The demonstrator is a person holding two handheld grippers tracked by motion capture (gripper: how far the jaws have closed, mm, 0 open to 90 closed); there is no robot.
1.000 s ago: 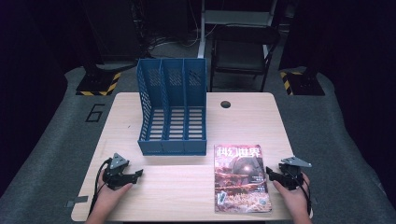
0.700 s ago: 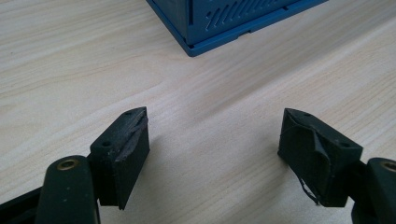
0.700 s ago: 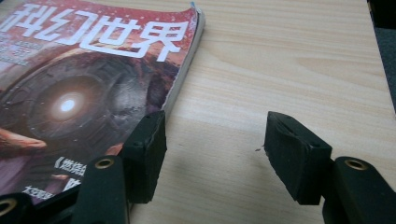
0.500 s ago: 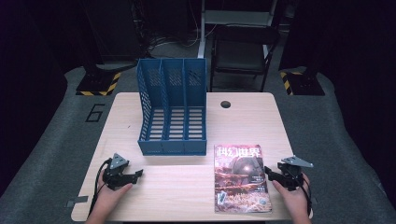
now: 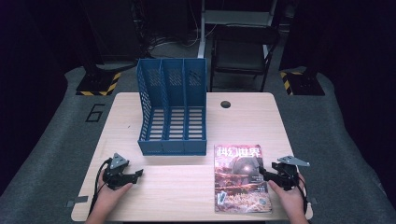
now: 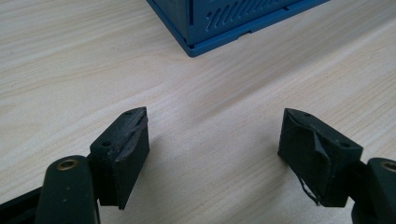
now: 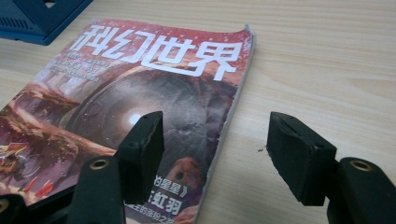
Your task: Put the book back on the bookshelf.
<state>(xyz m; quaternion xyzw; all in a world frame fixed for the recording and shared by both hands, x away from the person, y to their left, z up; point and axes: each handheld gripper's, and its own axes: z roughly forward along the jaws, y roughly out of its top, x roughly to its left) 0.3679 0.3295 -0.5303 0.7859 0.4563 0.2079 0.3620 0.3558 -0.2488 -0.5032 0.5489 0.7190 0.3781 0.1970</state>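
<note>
Red-covered magazine (image 7: 140, 107) flat on table (image 5: 154, 196) — right tongs (image 7: 215, 154) wide, just been opening, straddling its edge; left tongs (image 6: 215, 149) wide, empty.

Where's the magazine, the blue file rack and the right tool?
magazine (image 5: 240, 179), high view, on the middle of its red cover.
blue file rack (image 5: 172, 147), high view, on its low front wall.
right tool (image 5: 265, 173), high view, between its open tips beside the magazine's right edge.

magazine (image 7: 116, 116) near corner cut off by frame edge, small cover print unreadable
</note>
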